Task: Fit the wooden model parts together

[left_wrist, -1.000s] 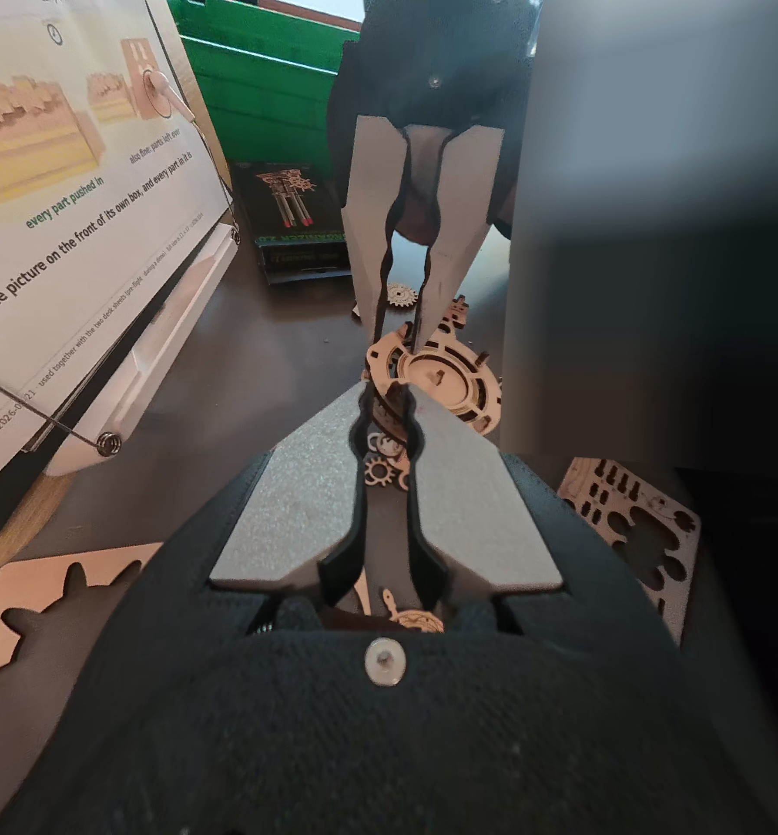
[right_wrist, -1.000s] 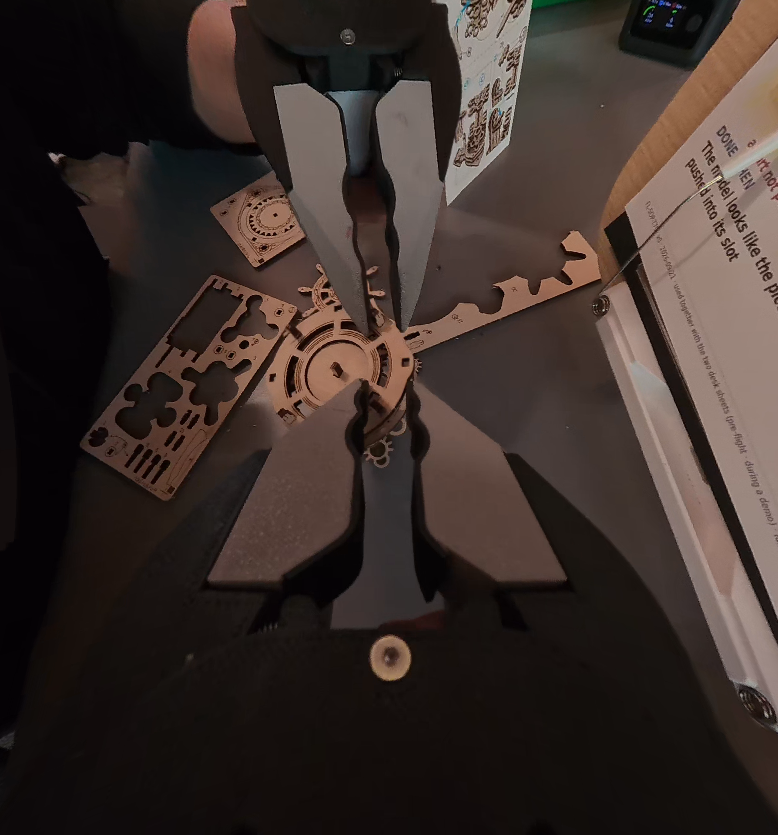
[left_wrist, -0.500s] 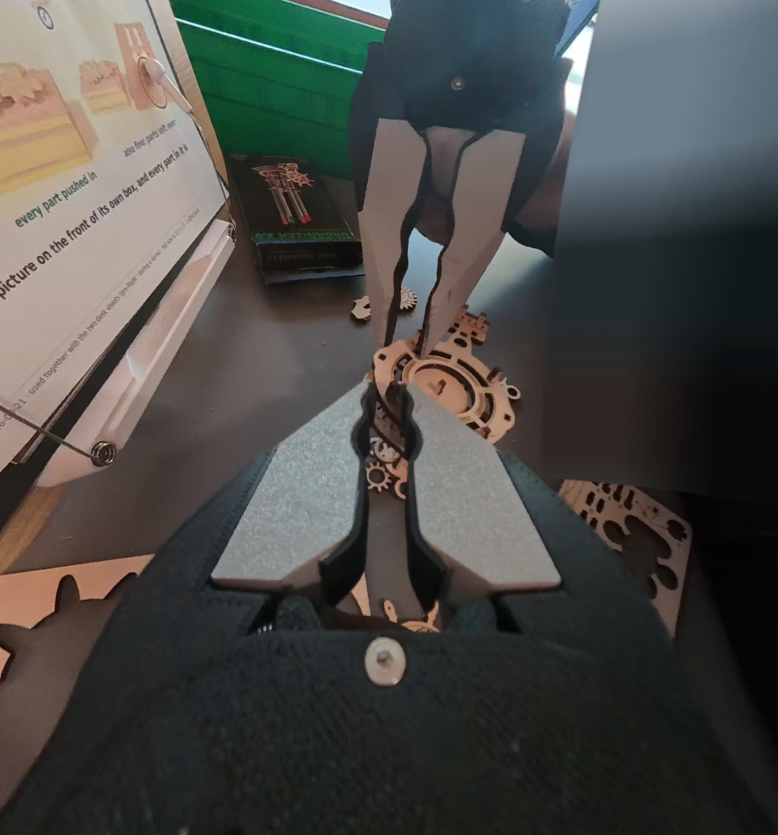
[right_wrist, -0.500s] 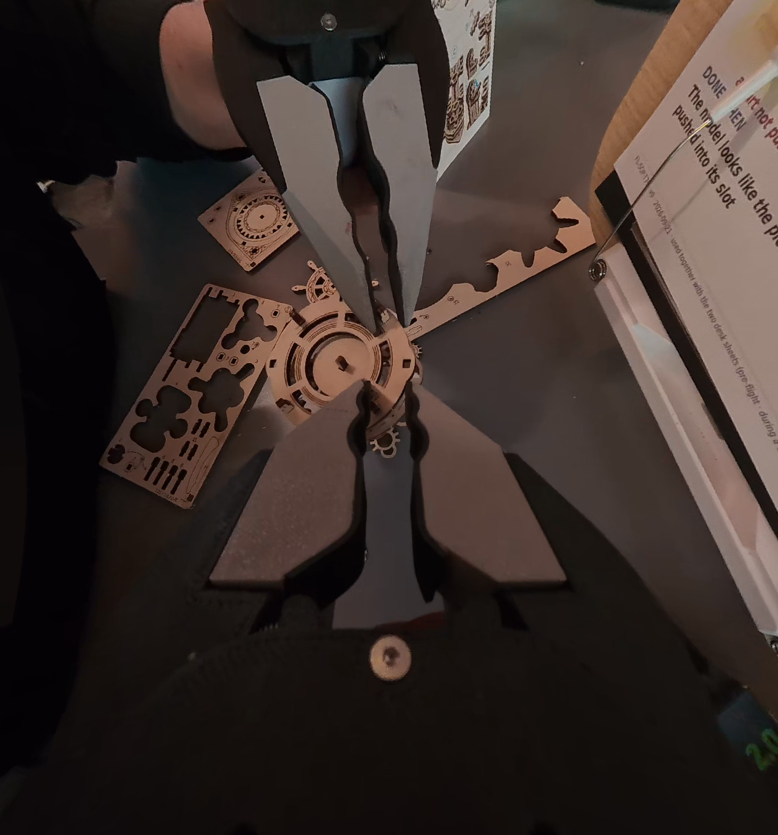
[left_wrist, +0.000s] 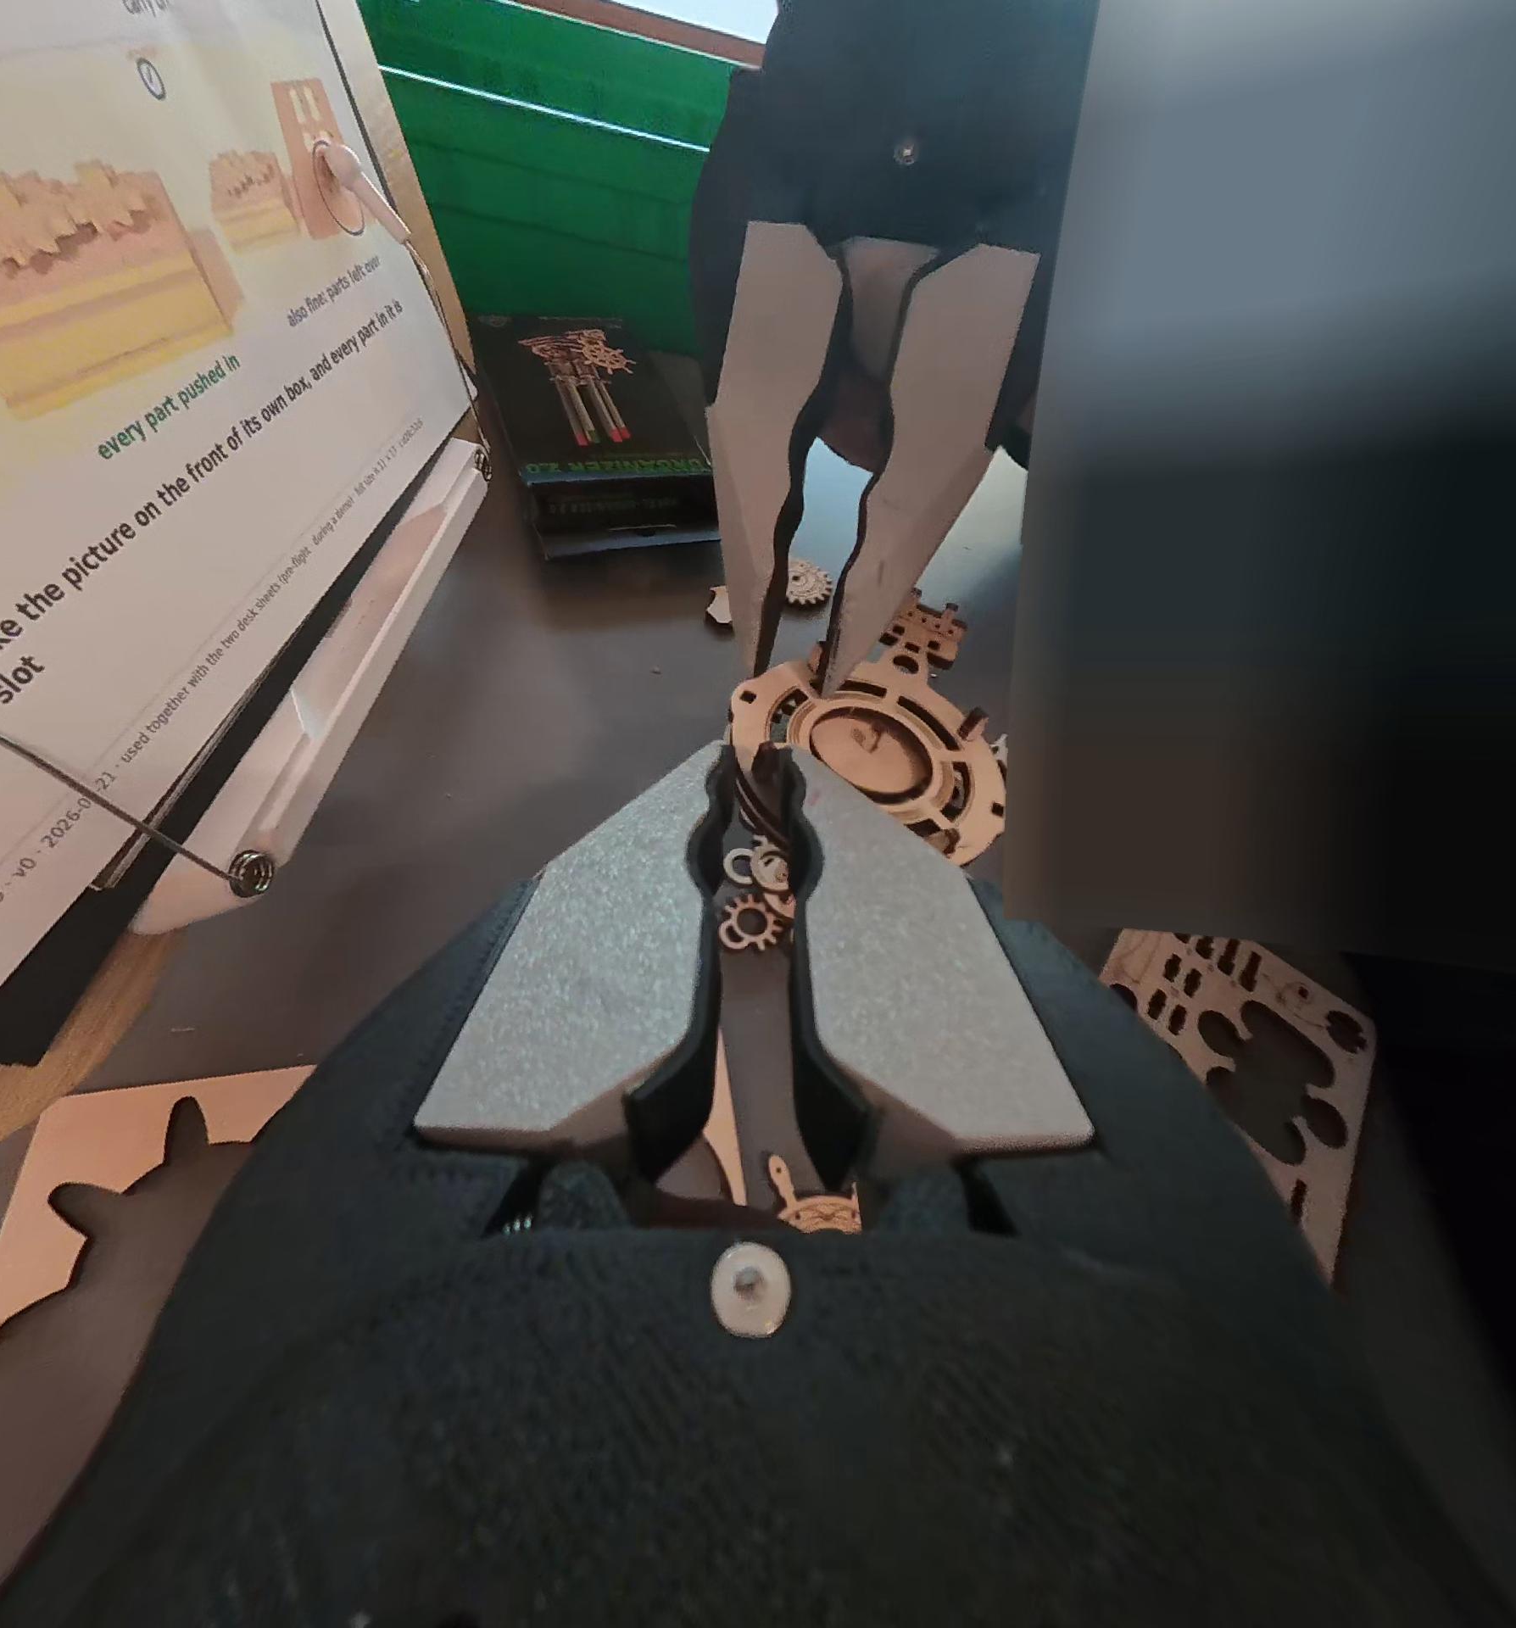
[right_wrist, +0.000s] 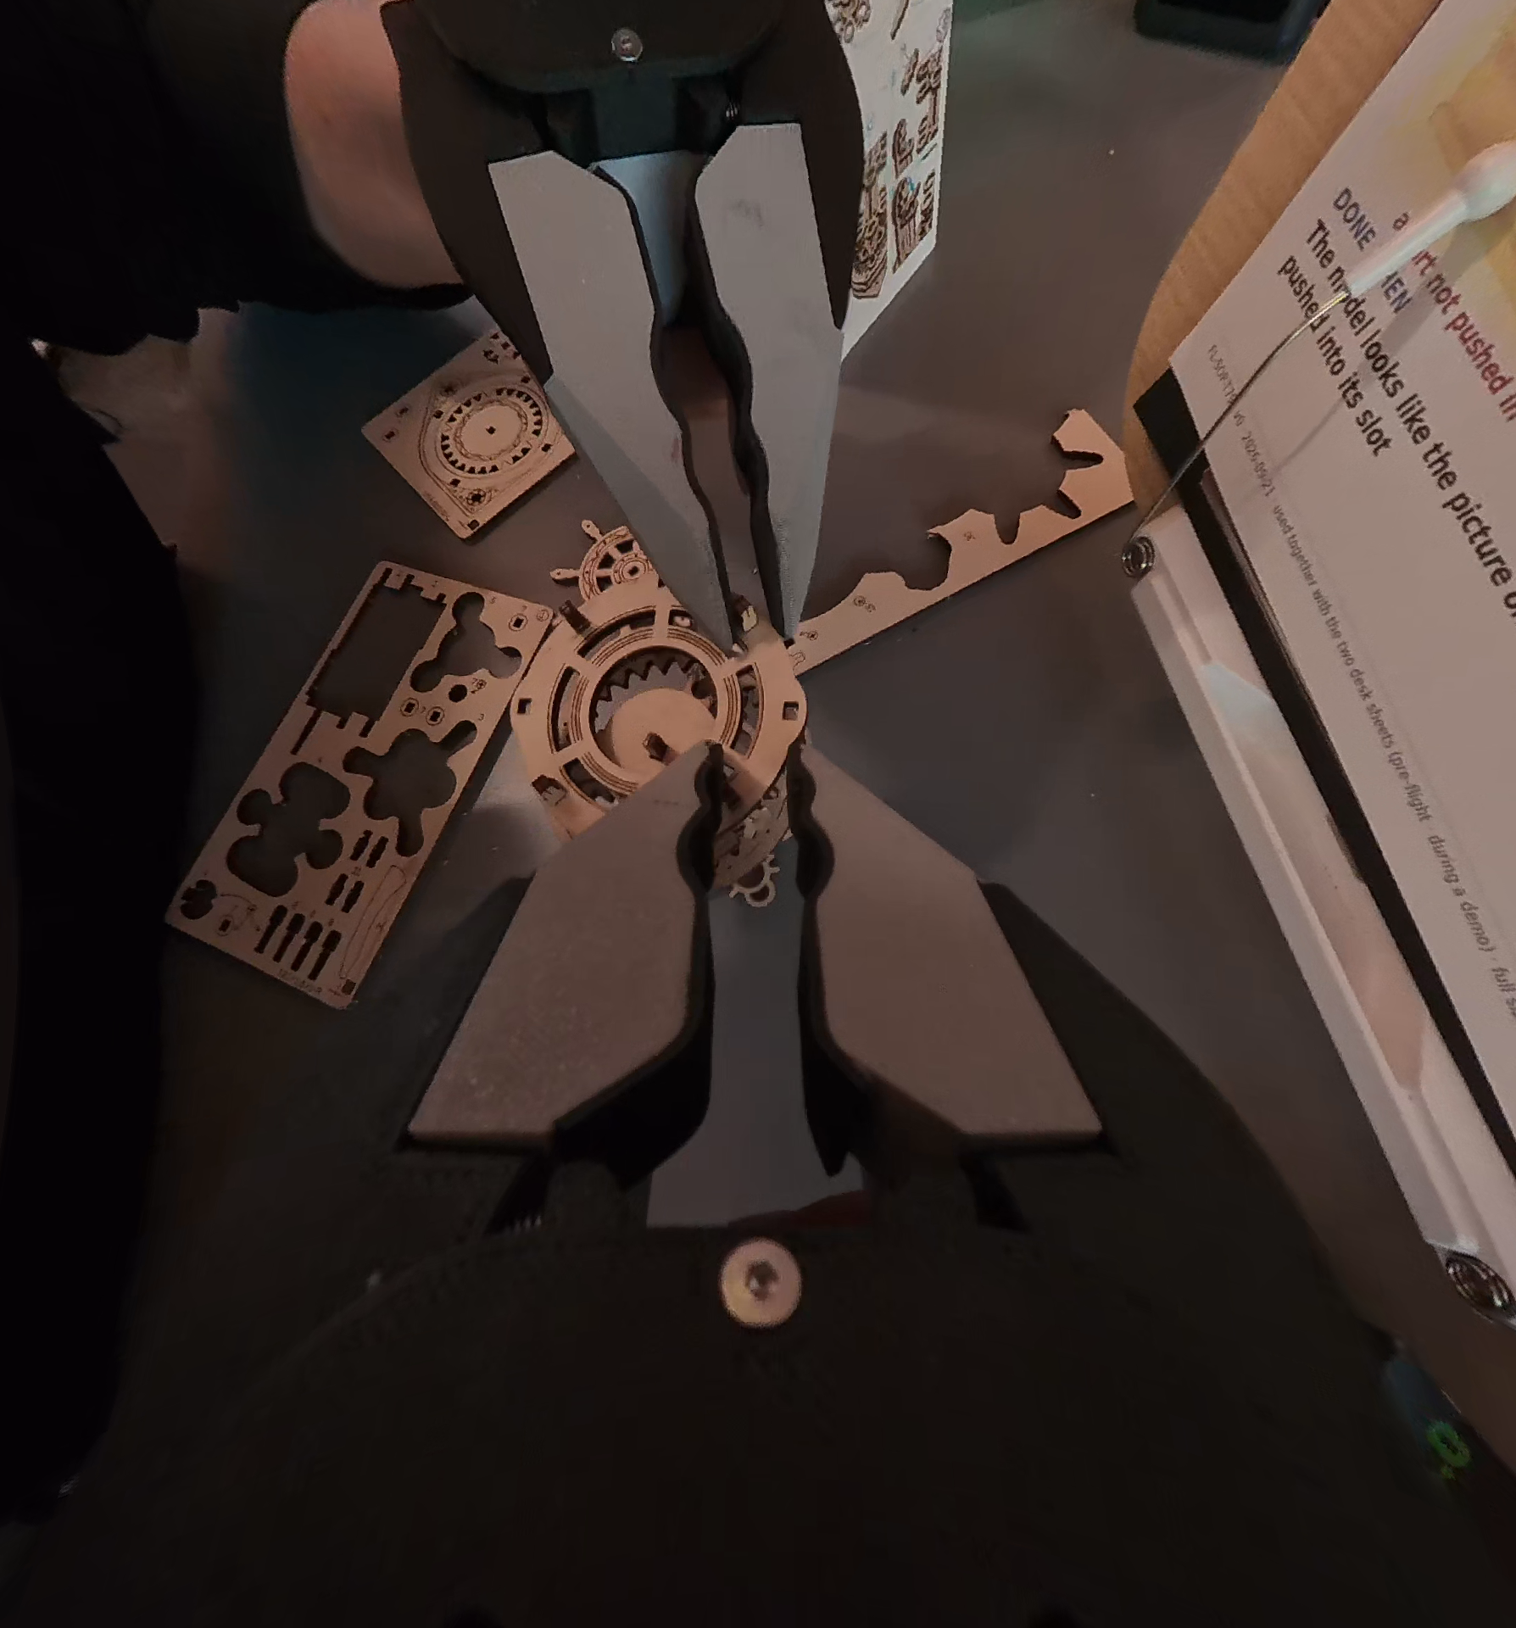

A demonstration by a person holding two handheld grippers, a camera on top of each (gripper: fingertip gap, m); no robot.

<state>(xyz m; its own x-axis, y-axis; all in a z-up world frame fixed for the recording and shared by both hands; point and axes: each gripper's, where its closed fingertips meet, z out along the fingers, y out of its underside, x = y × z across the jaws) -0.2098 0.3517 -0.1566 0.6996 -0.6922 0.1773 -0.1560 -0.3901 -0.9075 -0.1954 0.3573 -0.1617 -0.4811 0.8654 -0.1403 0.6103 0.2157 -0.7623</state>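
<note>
Clamped in the left gripper (left_wrist: 759, 762), fingers drawn almost together: the rim of a round pale wooden model of stacked rings and gear teeth (right_wrist: 596, 696), held at its 12 o'clock edge as seen in the right wrist view. Pinched likewise in the right gripper (right_wrist: 753, 771), at the 5 o'clock edge of the same rim, with only a narrow gap between the fingers, filled by the model's side wall. Hard to tell whether resting on the dark grey tabletop (right_wrist: 957, 793) or lifted just clear of it.

Around the model in the right wrist view:
- At 9 o'clock, just beside it: a flat rectangular plywood sheet with punched-out holes (right_wrist: 358, 775).
- At 11 o'clock, near: a small square plywood sheet engraved with rings (right_wrist: 473, 440).
- At 12 o'clock, close behind the rim: a ship's-wheel-shaped wooden piece (right_wrist: 609, 564).
- At 2 o'clock: a long plywood strip with a wavy cut edge (right_wrist: 983, 555).
- At 3 o'clock, well apart: a white printed instruction sheet on a stand (right_wrist: 1397, 617).

In the left wrist view, at 11 o'clock beyond the model: a flat black box (left_wrist: 605, 440), with a green crate (left_wrist: 561, 132) behind it. Below the left fingers: a small loose wooden cog (left_wrist: 746, 925).
</note>
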